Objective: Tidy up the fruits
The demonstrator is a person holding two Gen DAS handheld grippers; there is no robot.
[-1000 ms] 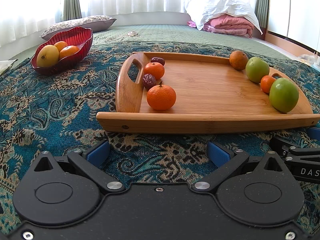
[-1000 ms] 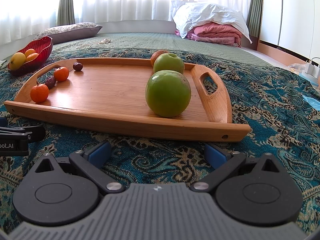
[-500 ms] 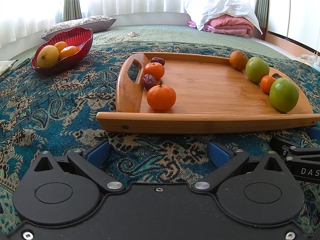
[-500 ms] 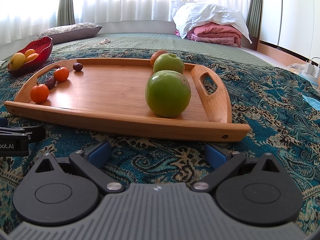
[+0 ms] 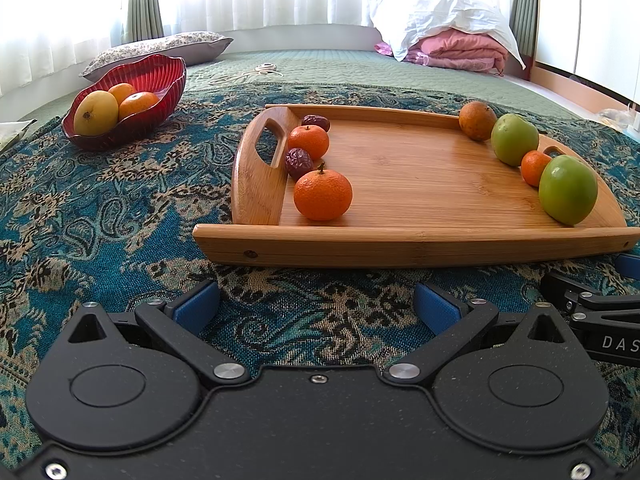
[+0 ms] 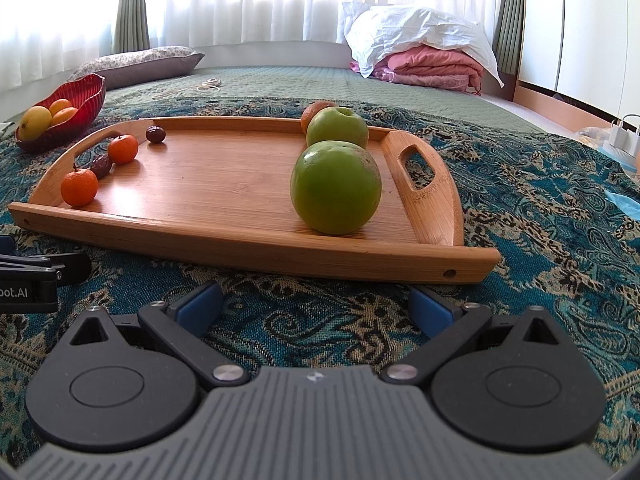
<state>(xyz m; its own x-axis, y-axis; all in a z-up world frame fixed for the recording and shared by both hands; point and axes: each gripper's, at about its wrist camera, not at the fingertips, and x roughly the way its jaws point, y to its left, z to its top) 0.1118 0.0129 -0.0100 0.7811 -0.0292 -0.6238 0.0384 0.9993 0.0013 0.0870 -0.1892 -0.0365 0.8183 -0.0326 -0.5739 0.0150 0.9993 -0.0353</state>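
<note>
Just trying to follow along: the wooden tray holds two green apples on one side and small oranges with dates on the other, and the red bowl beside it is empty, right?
Not quite. The red bowl is not empty: the left wrist view shows a yellow fruit and two oranges in it. The rest holds: the wooden tray carries two green apples on one side, small oranges with dates on the other.

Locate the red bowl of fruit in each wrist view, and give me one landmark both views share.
Left wrist view: the red bowl sits upper left on the patterned cloth, left of the wooden tray.
Right wrist view: the red bowl sits at the far left edge, beyond the tray's left handle.
Shared landmark: the near green apple on the tray.
</note>
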